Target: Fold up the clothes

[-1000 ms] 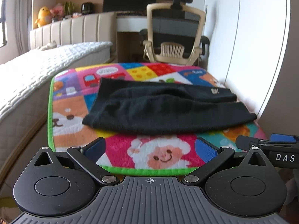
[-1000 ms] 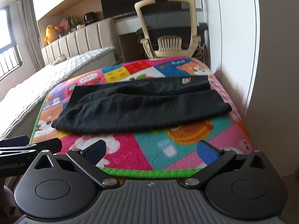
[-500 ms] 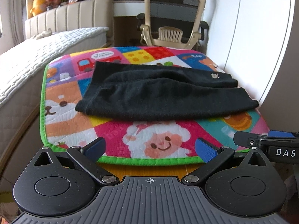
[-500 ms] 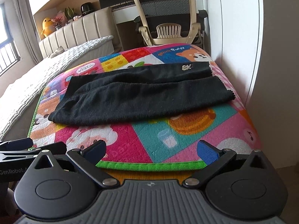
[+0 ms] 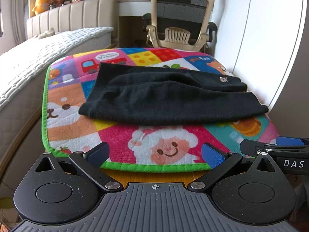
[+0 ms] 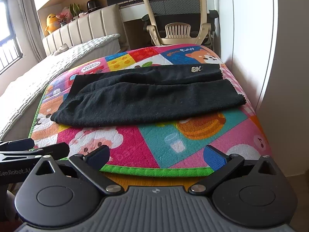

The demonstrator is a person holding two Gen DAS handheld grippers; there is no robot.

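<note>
Bare mat lies free before the black garment; a wall flanks the right

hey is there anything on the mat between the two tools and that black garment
Nothing visible. Only bare colourful mat lies between the open left tool, the open right tool and the black garment, which lies beyond both.

At the right edge of the left wrist view, the right gripper carries the white letters "DAS". At the left edge of the right wrist view, the left gripper reads "GenRobot.AI". On the colourful mat, a speech bubble above the red truck in the upper left reads "Vroom Vroom".
</note>
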